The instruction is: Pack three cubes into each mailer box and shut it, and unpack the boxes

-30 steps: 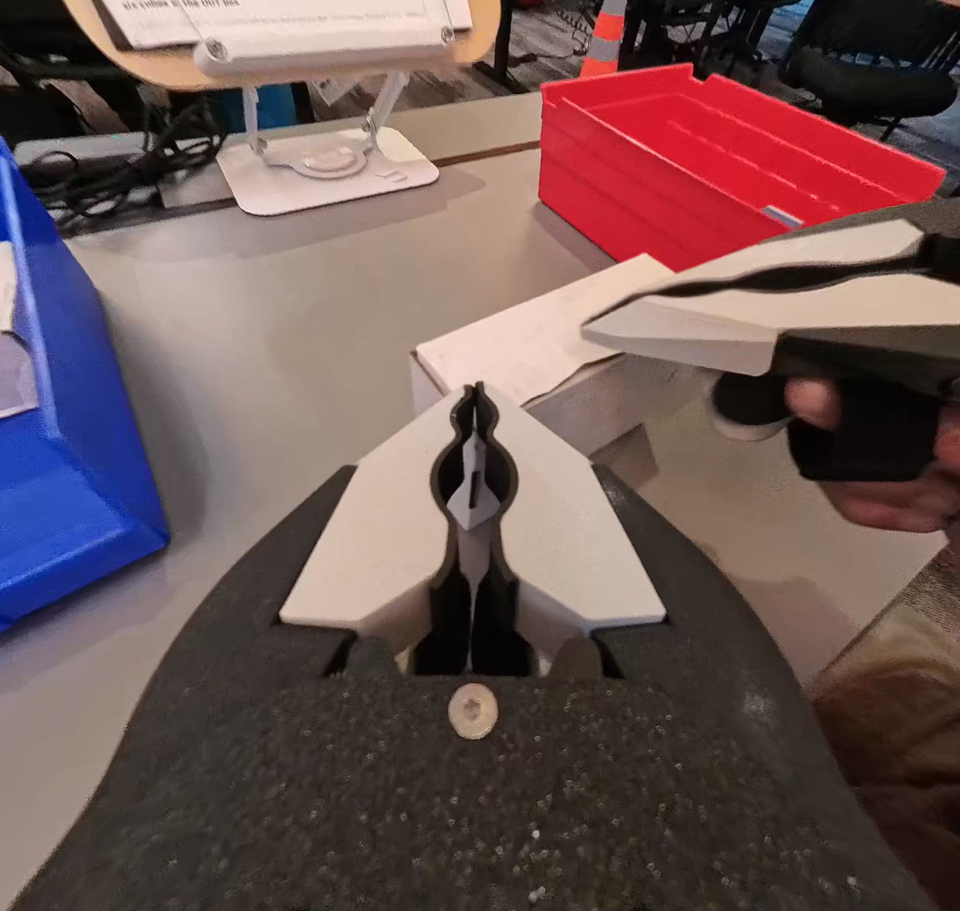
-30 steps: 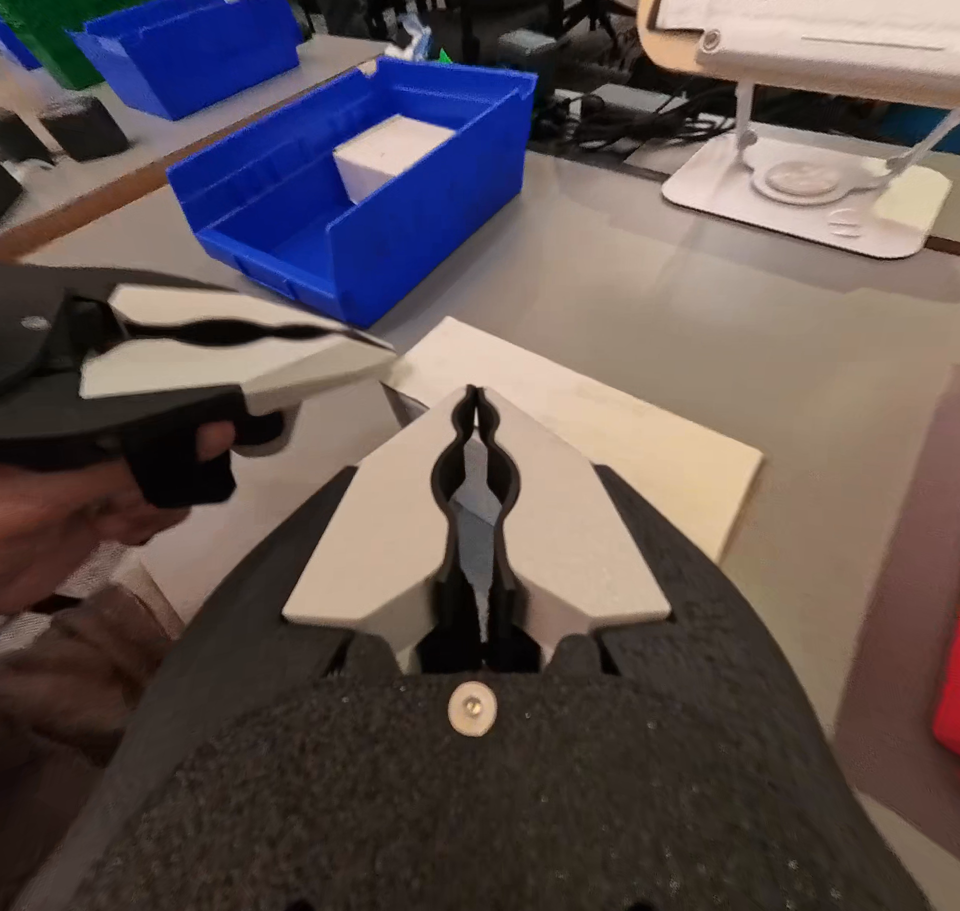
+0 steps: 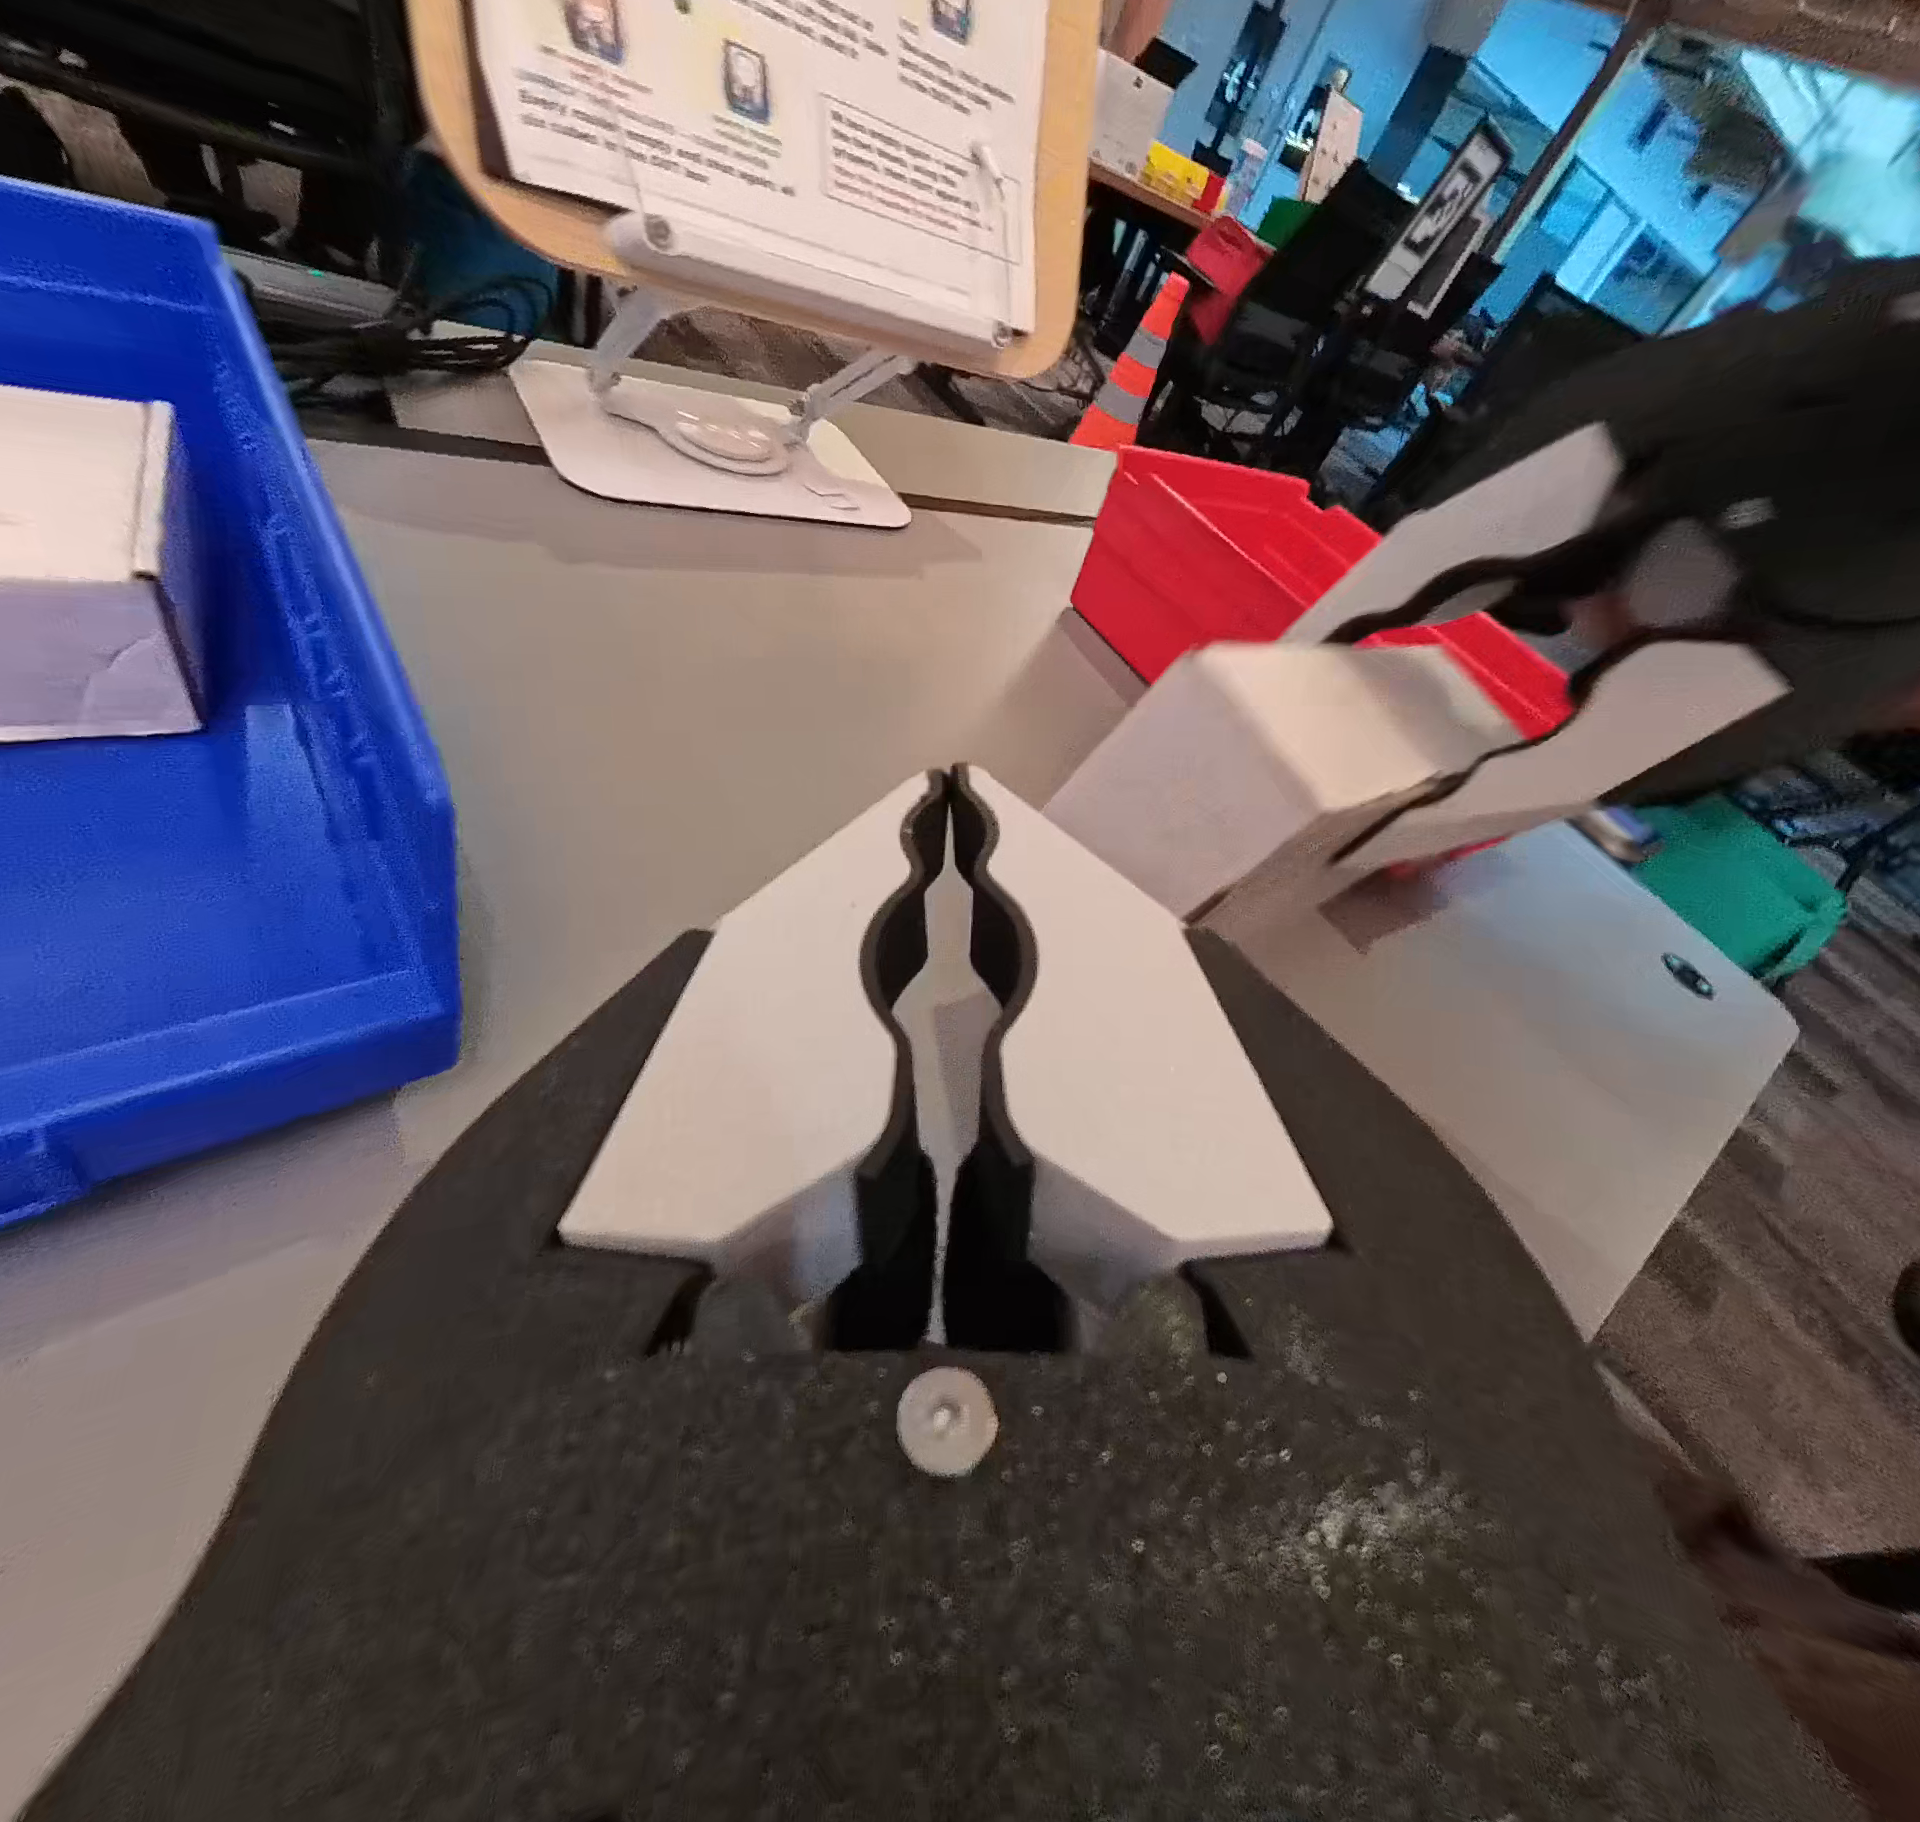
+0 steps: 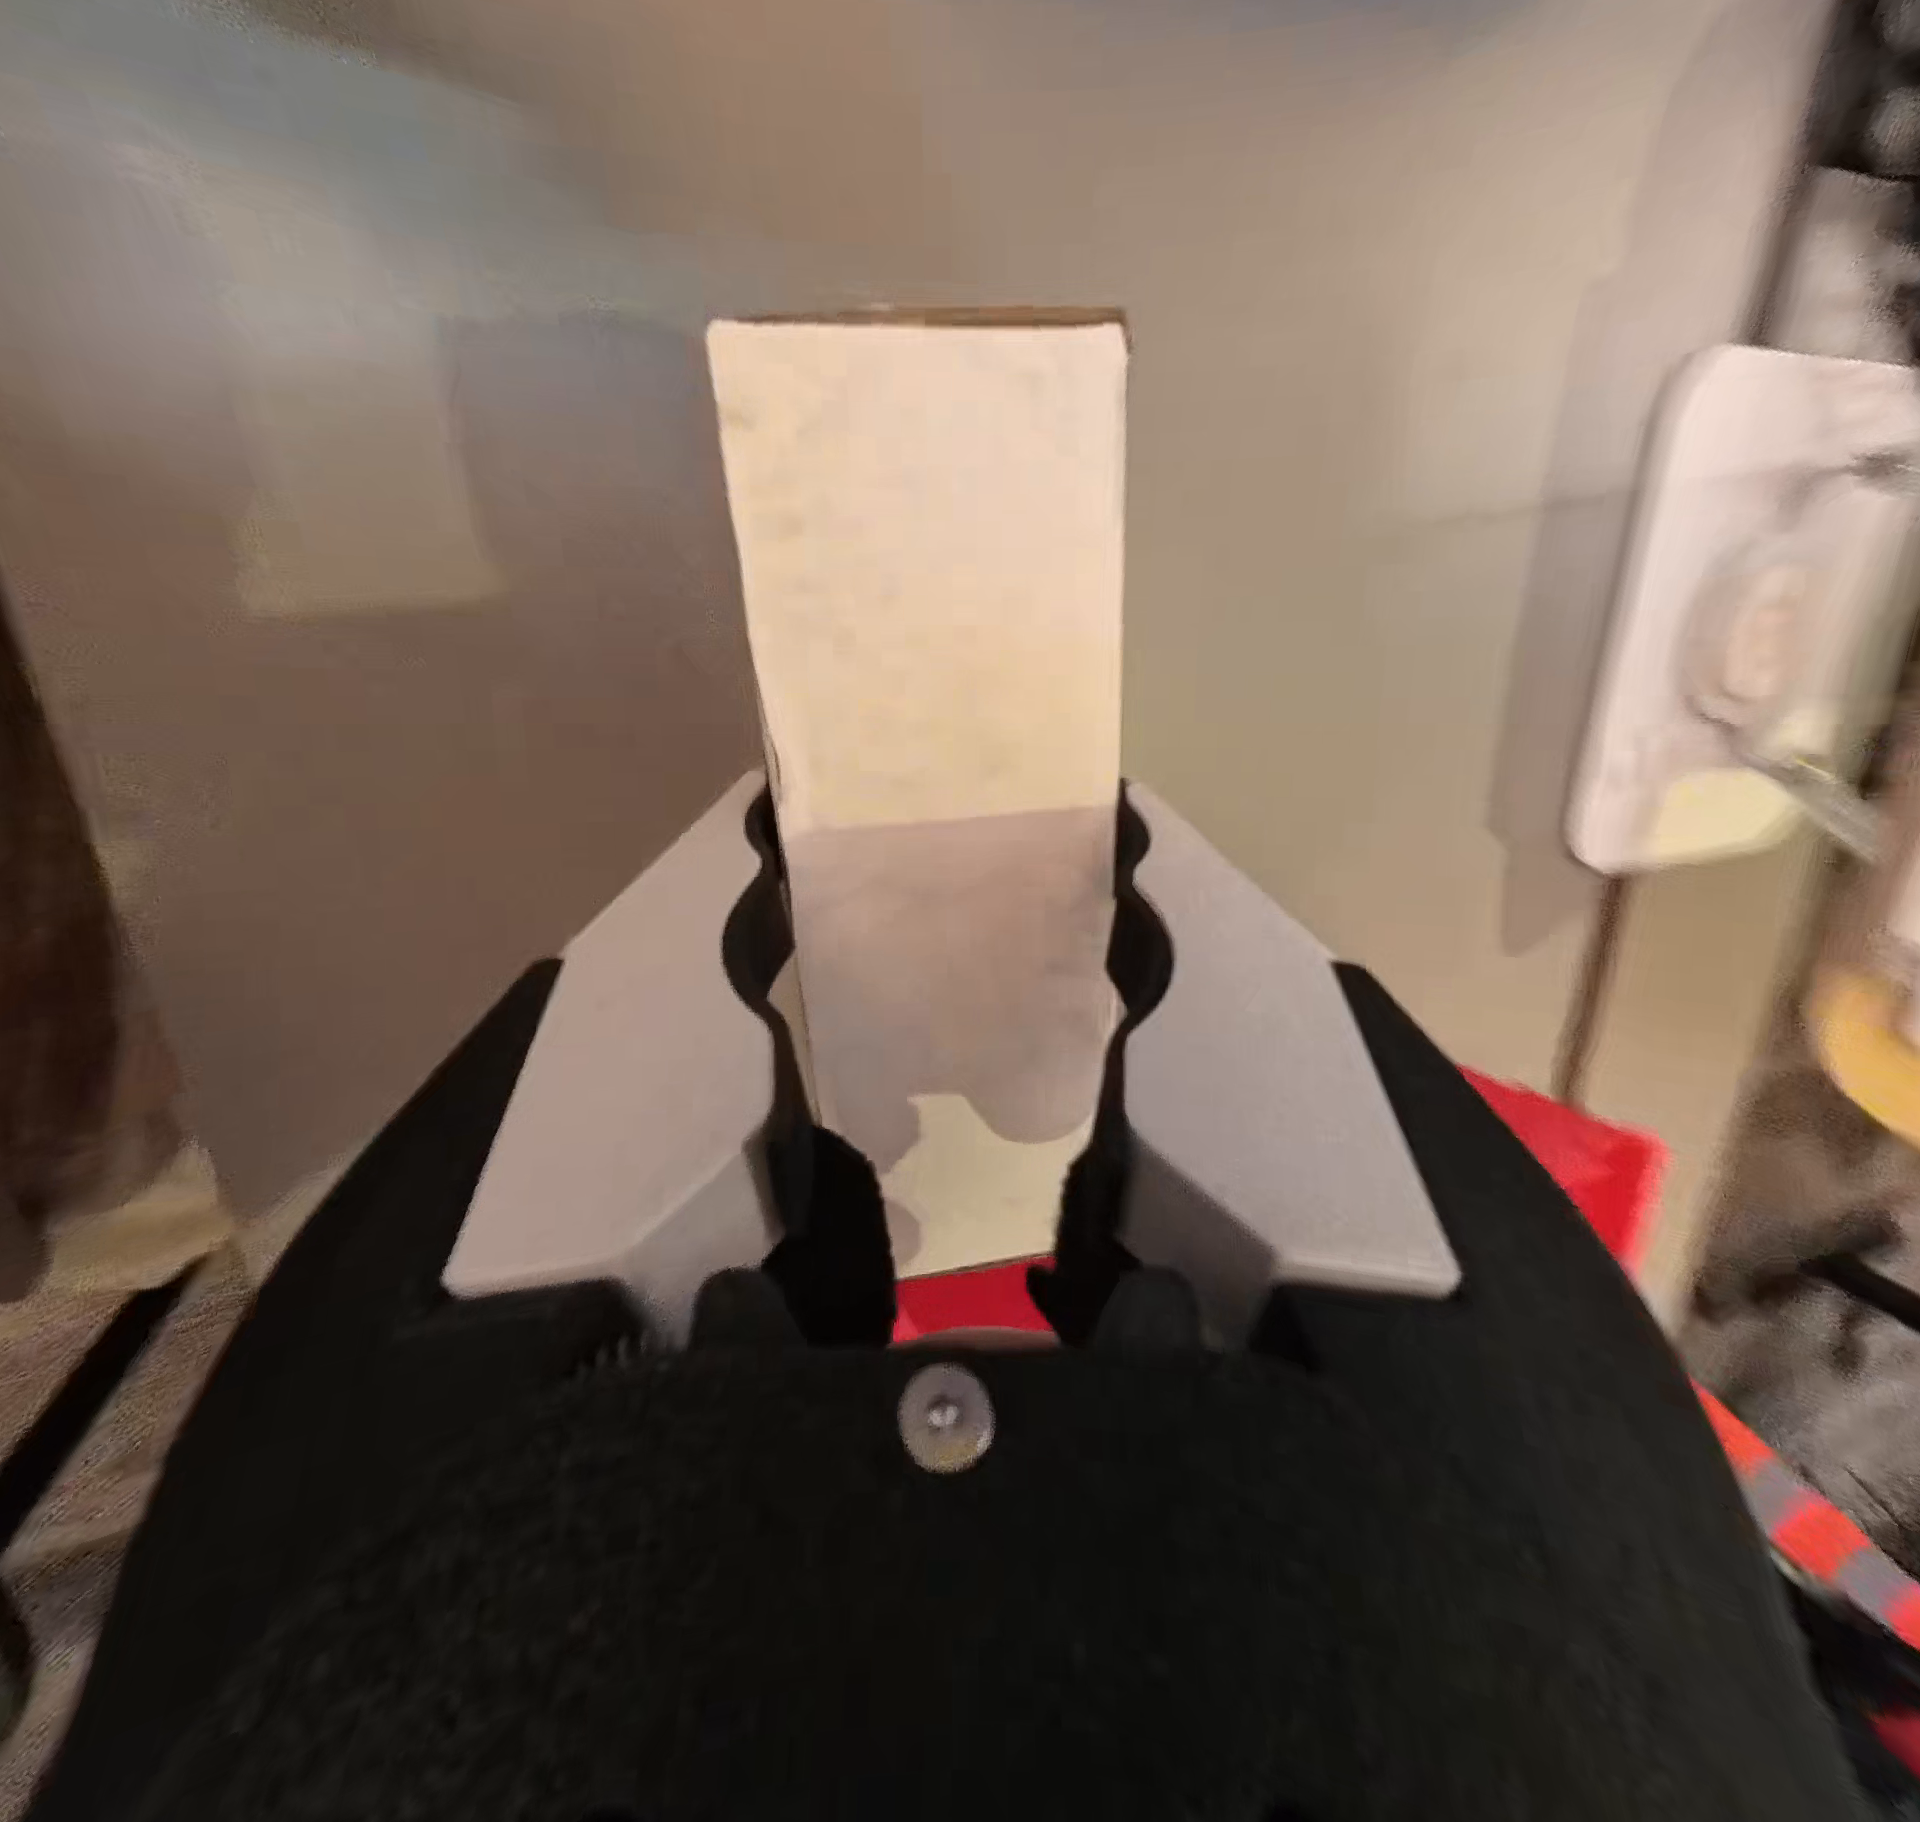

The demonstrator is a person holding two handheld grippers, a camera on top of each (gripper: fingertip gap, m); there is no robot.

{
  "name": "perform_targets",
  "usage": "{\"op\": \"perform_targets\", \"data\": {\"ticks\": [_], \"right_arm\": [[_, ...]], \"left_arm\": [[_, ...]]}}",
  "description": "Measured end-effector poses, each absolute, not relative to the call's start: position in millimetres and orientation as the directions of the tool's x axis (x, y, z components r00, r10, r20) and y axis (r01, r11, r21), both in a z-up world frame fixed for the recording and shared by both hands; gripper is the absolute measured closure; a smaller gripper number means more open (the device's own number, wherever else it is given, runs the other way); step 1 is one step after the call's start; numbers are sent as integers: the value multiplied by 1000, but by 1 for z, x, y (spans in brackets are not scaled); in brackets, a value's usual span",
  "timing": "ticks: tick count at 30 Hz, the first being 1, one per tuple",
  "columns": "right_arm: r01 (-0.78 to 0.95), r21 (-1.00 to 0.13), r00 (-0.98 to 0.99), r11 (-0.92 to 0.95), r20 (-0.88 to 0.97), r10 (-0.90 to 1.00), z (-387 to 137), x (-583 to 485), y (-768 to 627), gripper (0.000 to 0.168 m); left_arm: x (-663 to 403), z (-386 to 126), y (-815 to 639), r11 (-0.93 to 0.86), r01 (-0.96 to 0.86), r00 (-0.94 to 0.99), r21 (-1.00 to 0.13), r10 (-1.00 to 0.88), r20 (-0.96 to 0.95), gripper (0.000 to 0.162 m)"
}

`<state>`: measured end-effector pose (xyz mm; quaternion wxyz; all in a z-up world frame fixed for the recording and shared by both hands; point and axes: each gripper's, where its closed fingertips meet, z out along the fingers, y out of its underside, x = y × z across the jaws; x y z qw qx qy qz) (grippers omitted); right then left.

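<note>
The right gripper (image 4: 940, 837) holds a closed white mailer box (image 4: 925, 567) in its jaws, lifted above the grey surface (image 3: 665, 650) beside a red bin (image 3: 1226, 546). The left gripper (image 3: 951, 785) hovers, jaws closed, empty. Another white box (image 3: 83, 567) sits inside the blue bin (image 3: 312, 733).

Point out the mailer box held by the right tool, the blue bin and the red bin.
mailer box (image 4: 935, 567): right wrist view, its lit broad face.
blue bin (image 3: 343, 733): left wrist view, its side wall.
red bin (image 3: 1195, 567): left wrist view, its near wall.

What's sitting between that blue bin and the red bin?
Bare table; the left wrist view shows nothing between the blue bin and red bin.
</note>
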<state>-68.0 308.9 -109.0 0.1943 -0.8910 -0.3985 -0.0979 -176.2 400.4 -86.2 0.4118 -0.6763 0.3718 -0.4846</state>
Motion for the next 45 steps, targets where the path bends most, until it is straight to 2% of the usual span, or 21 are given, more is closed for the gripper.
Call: {"op": "perform_targets", "data": {"ticks": [5, 7, 9, 11, 13, 16, 18, 21, 25, 28, 29, 31, 34, 36, 38, 40, 42, 44, 45], "right_arm": [[665, -345, 689, -663, 626, 366, 1, 53, 279, 107], [664, -329, 641, -672, 713, 283, 20, 112, 264, 107], [685, -266, 586, -678, 755, 295, 0, 162, 257, 106], [698, -204, 556, -687, 759, 340, -46, 201, 258, 106], [722, -94, 486, -685, 774, 406, -89, 227, 263, 106], [761, 62, 322, -646, 829, 458, -126, 253, 281, 106], [754, 99, 272, -650, 853, 445, -142, 268, 287, 105], [733, 1, 408, -680, 799, 441, -169, 269, 278, 105], [719, -34, 509, -694, 706, 493, -181, 253, 252, 77], [685, -134, 626, -716, 611, 485, -177, 234, 238, 76], [675, -167, 648, -719, 602, 468, -174, 232, 238, 81], [660, -154, 629, -736, 650, 428, -171, 246, 244, 85], [618, -99, 620, -780, 672, 406, -182, 268, 254, 83], [600, -70, 611, -797, 683, 400, -185, 275, 258, 84], [592, -97, 609, -800, 704, 366, -175, 270, 259, 84], [557, -190, 645, -809, 712, 277, -156, 254, 255, 84], [489, -334, 710, -806, 690, 144, -130, 230, 248, 84], [390, -526, 809, -755, 588, 8, -106, 190, 243, 83], [343, -622, 863, -704, 505, -25, -97, 162, 245, 83]], "left_arm": [[-179, -88, 405, -434, -83, 252, -897, -880, 403, 162], [-176, -90, 401, -413, -104, 249, -905, -891, 379, 162], [-174, -91, 399, -384, -118, 251, -916, -904, 347, 162], [-171, -92, 397, -357, -135, 257, -924, -914, 316, 162], [-170, -93, 396, -332, -146, 265, -932, -921, 286, 162], [-168, -95, 394, -293, -165, 278, -942, -930, 241, 162], [-166, -96, 390, -261, -183, 285, -948, -937, 203, 162], [-166, -99, 380, -236, -206, 282, -950, -944, 173, 162], [-167, -103, 362, -271, -220, 243, -937, -945, 216, 162], [-168, -112, 352, -315, -240, 214, -918, -940, 266, 162], [-168, -115, 350, -328, -247, 207, -912, -937, 281, 162], [-168, -119, 347, -352, -259, 196, -899, -931, 308, 162], [-170, -114, 351, -366, -262, 185, -893, -927, 326, 162], [-175, -105, 359, -339, -277, 181, -899, -937, 297, 157], [-184, -89, 372, -272, -304, 158, -913, -959, 233, 150], [-197, -75, 389, -146, -379, 91, -914, -989, 120, 140], [-213, -66, 421, 27, -500, 7, -866, -999, -35, 131], [-226, -64, 471, 184, -637, -64, -748, -980, -187, 120], [-229, -67, 496, 242, -696, -120, -676, -967, -222, 107]]}}
